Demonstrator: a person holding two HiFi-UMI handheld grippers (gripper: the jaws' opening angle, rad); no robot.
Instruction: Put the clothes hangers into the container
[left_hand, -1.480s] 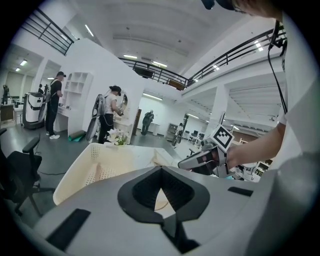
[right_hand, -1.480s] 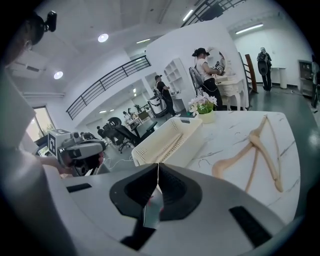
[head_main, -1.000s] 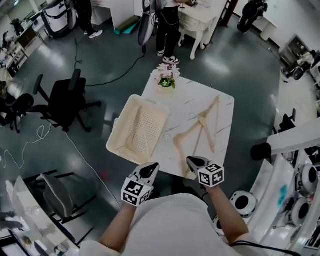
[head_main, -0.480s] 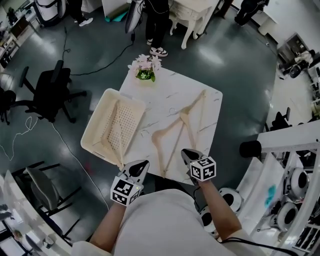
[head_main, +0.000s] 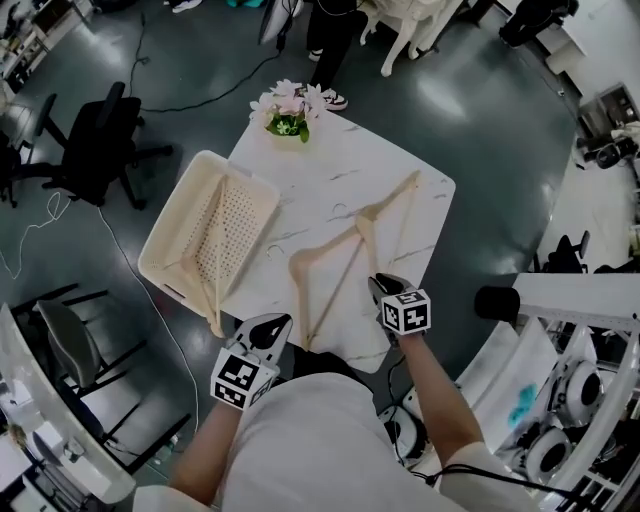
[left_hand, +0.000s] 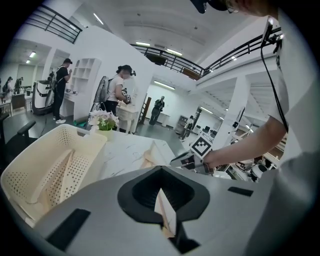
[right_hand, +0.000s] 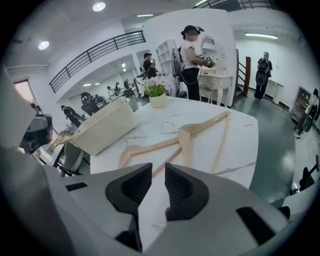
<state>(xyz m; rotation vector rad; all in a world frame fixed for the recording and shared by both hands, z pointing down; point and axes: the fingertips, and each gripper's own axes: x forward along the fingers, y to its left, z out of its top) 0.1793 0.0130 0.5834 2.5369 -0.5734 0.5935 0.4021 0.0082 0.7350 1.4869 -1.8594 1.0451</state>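
Here the right gripper (head_main: 381, 286) (right_hand: 159, 176), jaws just parted slightly and empty, and the left gripper (head_main: 276, 321) (left_hand: 160, 171), jaws pressed together, hover by a white marbled tabletop (head_main: 330, 180) bearing two pale wooden hangers (head_main: 330, 262) beside a cream perforated basket (head_main: 172, 210), above glossy grey floor (head_main: 480, 140).

A pot of pink flowers (head_main: 288, 110) is standing at the far corner of the white marble table (head_main: 335, 185); a black office chair (head_main: 92, 150) is standing nearby.
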